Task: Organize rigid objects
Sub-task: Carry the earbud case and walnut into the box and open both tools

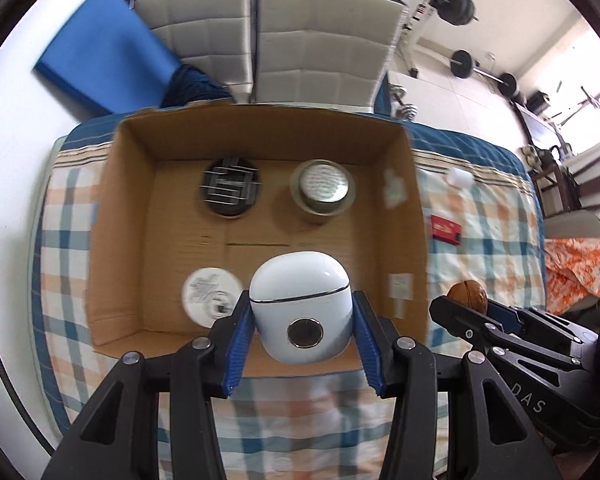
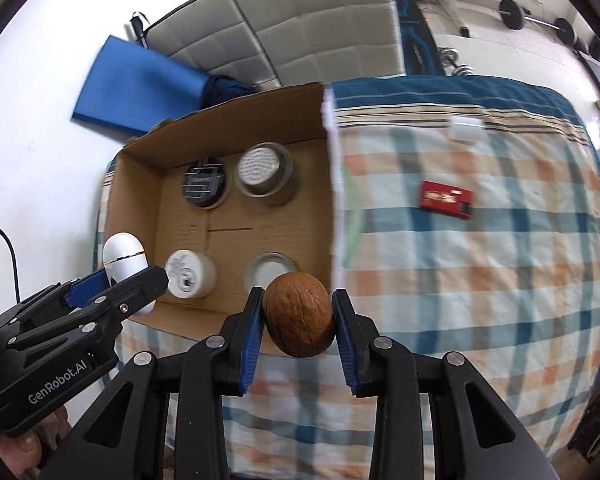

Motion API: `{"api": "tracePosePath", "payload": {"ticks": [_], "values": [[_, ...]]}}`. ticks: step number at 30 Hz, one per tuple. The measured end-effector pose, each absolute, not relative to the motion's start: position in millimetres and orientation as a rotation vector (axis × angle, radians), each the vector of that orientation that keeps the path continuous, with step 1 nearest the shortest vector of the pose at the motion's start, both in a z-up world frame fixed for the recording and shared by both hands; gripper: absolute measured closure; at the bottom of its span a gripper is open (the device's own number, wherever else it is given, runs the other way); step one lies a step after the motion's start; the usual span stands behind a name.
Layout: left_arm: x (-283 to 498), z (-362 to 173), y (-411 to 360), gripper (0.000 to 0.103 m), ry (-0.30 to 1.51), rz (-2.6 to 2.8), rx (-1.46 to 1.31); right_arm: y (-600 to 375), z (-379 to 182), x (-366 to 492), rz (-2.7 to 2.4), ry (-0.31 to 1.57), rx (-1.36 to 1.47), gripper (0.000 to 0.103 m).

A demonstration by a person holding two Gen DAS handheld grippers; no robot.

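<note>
My left gripper is shut on a white rounded case with a round metal button, held above the near edge of an open cardboard box. My right gripper is shut on a brown walnut, held above the box's near right corner. In the box stand a black round tin, a metal-lidded jar and a white round container; the right wrist view also shows a clear-lidded jar. The walnut also shows in the left wrist view.
The box sits on a checked cloth over a table. A red flat packet and a small white block lie on the cloth right of the box. White padded chairs, a blue mat and gym weights stand behind.
</note>
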State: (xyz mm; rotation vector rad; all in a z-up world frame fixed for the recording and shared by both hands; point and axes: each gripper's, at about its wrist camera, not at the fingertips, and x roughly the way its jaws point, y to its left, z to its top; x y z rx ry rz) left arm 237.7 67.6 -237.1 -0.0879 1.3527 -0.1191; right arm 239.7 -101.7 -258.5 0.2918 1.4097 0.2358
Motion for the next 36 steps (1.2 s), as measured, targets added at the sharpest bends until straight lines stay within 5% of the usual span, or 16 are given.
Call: {"api": "tracePosePath", "payload": {"ticks": [18, 36], "values": [[325, -372, 165, 0.058, 1.578, 0.011, -0.068, -21, -381, 323, 0.053, 1.542, 0.173, 0.067], [335, -407, 159, 0.057, 1.684, -0.009, -0.055, -19, -423, 342, 0.02, 1.624, 0.116, 0.064]]}}
